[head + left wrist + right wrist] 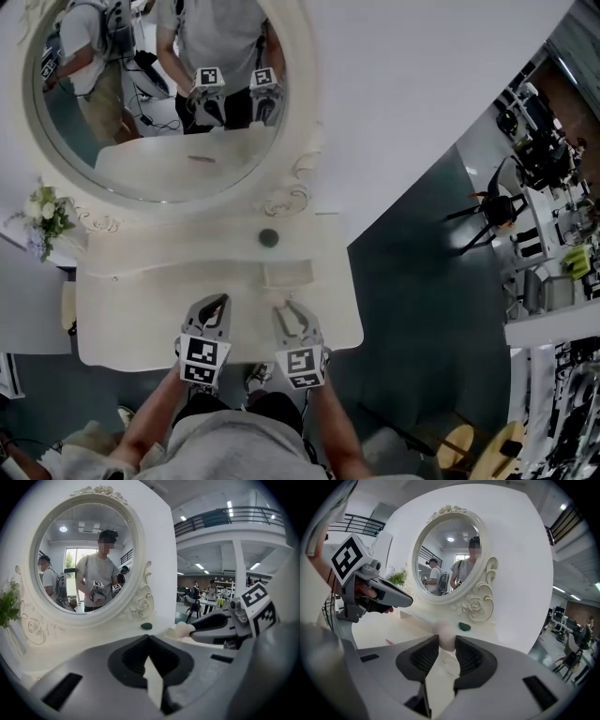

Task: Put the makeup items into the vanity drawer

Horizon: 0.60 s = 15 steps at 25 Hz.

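Note:
My right gripper (292, 307) is shut on a pale pink makeup sponge (445, 633), held above the front of the white vanity top (141, 300). The sponge (183, 629) also shows at that gripper's tip in the left gripper view. My left gripper (220, 302) hangs beside it to the left, jaws together and nothing between them (149, 639). A small dark green round item (269, 238) lies at the back by the mirror frame. A pale shallow rectangular tray or drawer (288, 274) sits just beyond the right gripper. A thin pink stick (388, 641) lies on the top.
A large oval mirror (159, 94) in an ornate white frame stands at the back and reflects a person holding both grippers and a second person. A vase of white flowers (47, 217) is at the far left. The floor drops away right of the vanity's edge (354, 319).

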Each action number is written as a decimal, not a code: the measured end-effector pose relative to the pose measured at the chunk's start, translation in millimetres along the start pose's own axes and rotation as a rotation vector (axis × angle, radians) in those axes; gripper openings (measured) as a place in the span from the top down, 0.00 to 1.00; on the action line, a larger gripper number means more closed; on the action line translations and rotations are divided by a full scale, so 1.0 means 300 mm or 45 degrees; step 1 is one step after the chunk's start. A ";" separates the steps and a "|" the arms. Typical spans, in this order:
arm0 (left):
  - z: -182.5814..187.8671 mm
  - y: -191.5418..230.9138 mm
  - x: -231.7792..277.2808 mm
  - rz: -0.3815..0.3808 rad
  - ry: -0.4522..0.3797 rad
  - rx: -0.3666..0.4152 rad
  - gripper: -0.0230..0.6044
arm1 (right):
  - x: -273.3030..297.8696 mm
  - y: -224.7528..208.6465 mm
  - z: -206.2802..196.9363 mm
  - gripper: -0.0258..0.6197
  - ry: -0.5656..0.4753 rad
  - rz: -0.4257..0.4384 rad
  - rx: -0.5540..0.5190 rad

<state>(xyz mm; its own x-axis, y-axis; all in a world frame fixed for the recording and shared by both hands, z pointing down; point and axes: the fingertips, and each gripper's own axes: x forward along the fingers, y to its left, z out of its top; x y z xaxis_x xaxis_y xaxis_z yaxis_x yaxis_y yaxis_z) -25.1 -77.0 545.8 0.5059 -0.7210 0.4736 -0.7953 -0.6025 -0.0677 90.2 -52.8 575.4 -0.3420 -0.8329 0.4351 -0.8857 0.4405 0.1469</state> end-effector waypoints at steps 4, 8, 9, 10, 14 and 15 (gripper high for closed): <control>0.024 -0.006 0.048 -0.019 -0.006 -0.002 0.96 | 0.019 -0.077 0.009 0.77 -0.004 -0.053 0.016; 0.042 -0.016 0.089 -0.036 -0.004 0.004 0.96 | 0.042 -0.145 0.005 0.77 -0.001 -0.112 0.033; 0.049 -0.019 0.099 -0.040 -0.004 0.003 0.96 | 0.047 -0.161 0.001 0.77 0.004 -0.121 0.038; 0.057 -0.023 0.110 -0.043 -0.005 0.001 0.96 | 0.053 -0.176 -0.004 0.77 0.011 -0.127 0.041; 0.078 -0.032 0.156 -0.049 -0.005 -0.004 0.96 | 0.083 -0.234 -0.038 0.77 0.048 -0.145 0.056; 0.081 -0.031 0.168 -0.049 -0.003 -0.004 0.96 | 0.093 -0.247 -0.048 0.77 0.058 -0.149 0.062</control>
<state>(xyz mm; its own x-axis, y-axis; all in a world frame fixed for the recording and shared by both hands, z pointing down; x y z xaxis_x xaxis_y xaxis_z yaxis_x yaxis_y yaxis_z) 15.8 -116.0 549.0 0.5369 -0.6981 0.4737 -0.7763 -0.6287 -0.0467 150.9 -103.9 589.5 -0.2220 -0.8609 0.4578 -0.9332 0.3237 0.1560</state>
